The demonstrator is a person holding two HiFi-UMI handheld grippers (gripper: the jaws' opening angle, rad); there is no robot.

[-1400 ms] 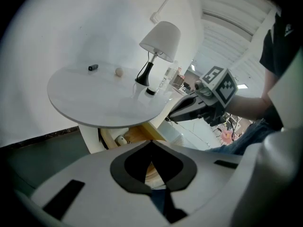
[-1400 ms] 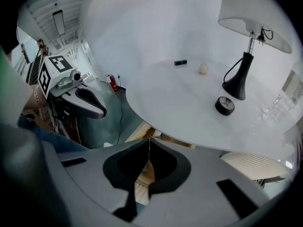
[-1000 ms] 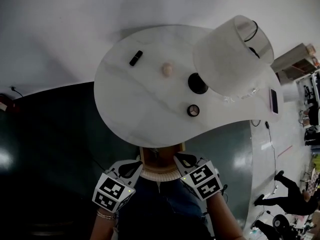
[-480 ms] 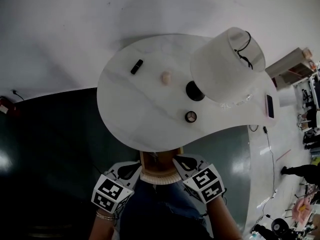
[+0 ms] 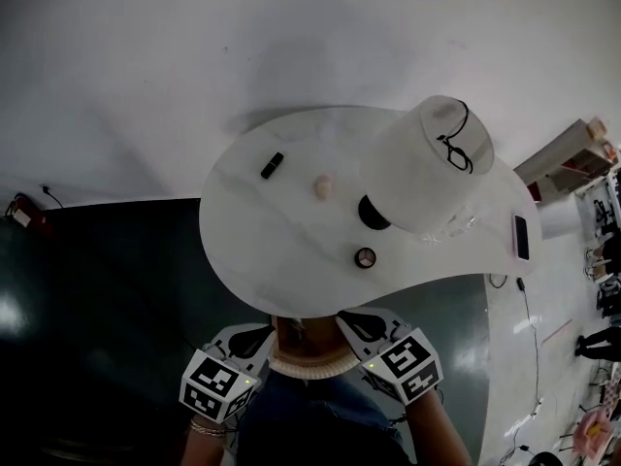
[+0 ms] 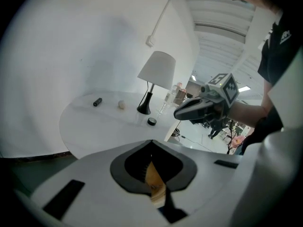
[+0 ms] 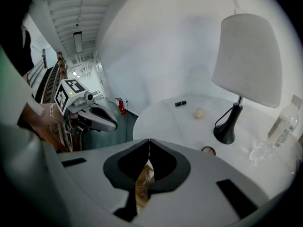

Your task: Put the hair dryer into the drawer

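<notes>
No text, label or number is legible anywhere.

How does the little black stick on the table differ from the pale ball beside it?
The black stick is dark and elongated; the pale ball is light and round. The ball lies nearer the lamp base than the stick. Both are small and rest on the table.

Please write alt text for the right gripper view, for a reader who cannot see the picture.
The right gripper, its jaws closed on nothing, points at a white table bearing a lamp with a white shade, a small black cylinder, a pale round object and a clear bottle. At left, a hand holds the left gripper.
</notes>
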